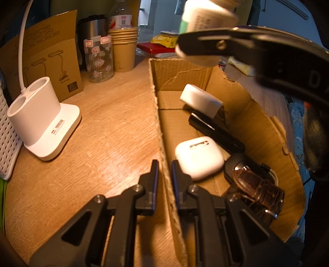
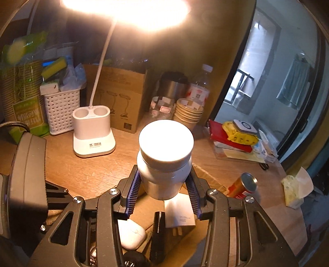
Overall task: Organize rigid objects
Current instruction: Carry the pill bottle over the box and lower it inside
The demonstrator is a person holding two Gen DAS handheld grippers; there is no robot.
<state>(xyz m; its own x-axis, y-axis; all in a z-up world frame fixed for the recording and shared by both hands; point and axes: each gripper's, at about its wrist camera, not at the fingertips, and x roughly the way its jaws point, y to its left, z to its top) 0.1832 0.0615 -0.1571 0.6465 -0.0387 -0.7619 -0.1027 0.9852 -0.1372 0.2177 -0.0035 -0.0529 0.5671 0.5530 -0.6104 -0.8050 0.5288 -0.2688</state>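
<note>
Left wrist view: left gripper at bottom, jaws pressed onto the near-left wall of the cardboard box, one finger outside, one inside. In the box, near to far: a watch w/ brown strap beside a dark car key; a white earbud case; a long black bar-shaped item; a white block tilted against the far-right wall. Box rim torn, uneven. Left of the box on the wooden desk: white lamp base w/ two round holders. Behind it: a brown carton, a printed glass jar, stacked paper cups. Top right: right gripper, blurred, above the box's far end.

Right wrist view: right gripper, jaws partly spread, pinching a white bottle by its body, cap pointing away from the camera; bottle is held in the air over the box. Below it: earbud case, black bar, white block. Right: a red-and-gold can lying on the desk. Farther: lamp base, white basket, cups; lit lamp head glares at top.
</note>
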